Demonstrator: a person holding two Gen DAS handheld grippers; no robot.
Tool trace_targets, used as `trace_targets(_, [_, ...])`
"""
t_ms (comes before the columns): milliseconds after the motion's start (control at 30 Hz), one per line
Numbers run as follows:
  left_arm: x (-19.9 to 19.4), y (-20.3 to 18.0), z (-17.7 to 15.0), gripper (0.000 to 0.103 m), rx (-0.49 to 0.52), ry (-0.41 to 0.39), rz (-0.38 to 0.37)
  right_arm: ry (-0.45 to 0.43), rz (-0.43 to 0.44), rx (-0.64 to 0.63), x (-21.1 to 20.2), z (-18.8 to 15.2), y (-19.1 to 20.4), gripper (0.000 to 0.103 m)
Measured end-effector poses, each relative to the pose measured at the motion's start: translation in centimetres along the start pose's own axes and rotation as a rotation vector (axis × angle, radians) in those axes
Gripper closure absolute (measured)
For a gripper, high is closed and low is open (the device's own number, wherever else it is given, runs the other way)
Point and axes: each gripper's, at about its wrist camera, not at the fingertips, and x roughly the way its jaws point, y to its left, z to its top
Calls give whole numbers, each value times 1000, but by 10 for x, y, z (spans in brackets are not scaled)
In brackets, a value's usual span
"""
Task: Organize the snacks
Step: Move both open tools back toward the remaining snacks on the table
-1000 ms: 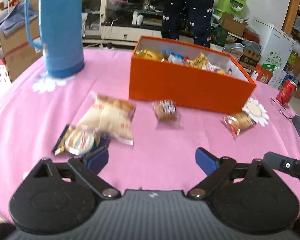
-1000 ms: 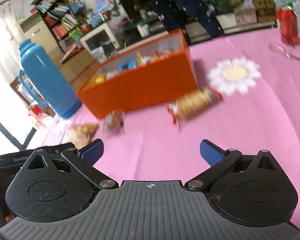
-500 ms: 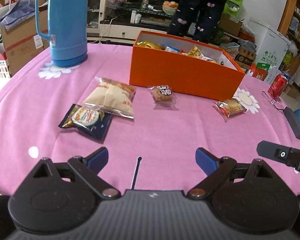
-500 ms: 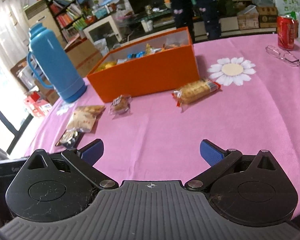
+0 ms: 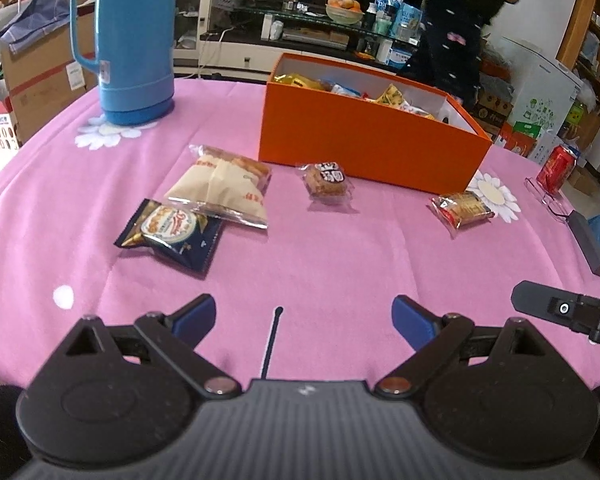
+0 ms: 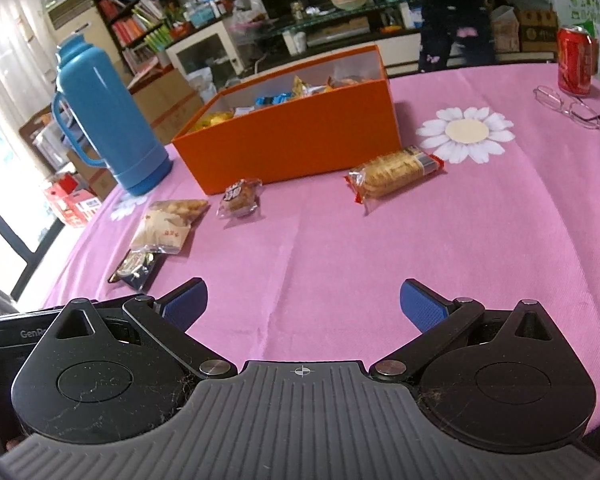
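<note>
An orange box (image 5: pixel 372 152) holding several snack packets stands at the back of the pink table; it also shows in the right wrist view (image 6: pixel 296 144). In front of it lie a dark blue packet (image 5: pixel 172 234), a cream packet (image 5: pixel 224 188), a small brown cake (image 5: pixel 326 180) and a red-edged biscuit pack (image 5: pixel 462 210). The right wrist view shows the biscuit pack (image 6: pixel 396 172), the cake (image 6: pixel 240 198), the cream packet (image 6: pixel 170 222) and the blue packet (image 6: pixel 138 266). My left gripper (image 5: pixel 303 318) and right gripper (image 6: pixel 304 304) are open and empty, near the table's front edge.
A tall blue thermos (image 5: pixel 128 40) stands back left. A red can (image 6: pixel 578 60) and glasses (image 6: pixel 568 106) sit at the far right. A dark slim object (image 5: pixel 586 238) lies at the right edge. A person stands behind the table.
Both grippers have pulled back and risen from the snacks, so more of the table shows. The packets have not moved. Both grippers stay open.
</note>
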Motion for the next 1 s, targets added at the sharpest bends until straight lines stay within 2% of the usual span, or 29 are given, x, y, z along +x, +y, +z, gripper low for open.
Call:
trace_targets(67, [-1,-1,-1,3,-1,0,-2,2,3,-1,0,0,0,6])
trace_targets(433, [-25,-8,-4,3,15,-46,-5,-29,13,-31,-21,-1,8,6])
trace_targets(800, [-68,-14,-25,3,25,-133,-35,-130,17,-70,-73,-11,21,6])
trace_targets(1000, [-61,-11,-47,3,36,-74,-41,-142,1,-72,-90,-39,21,6])
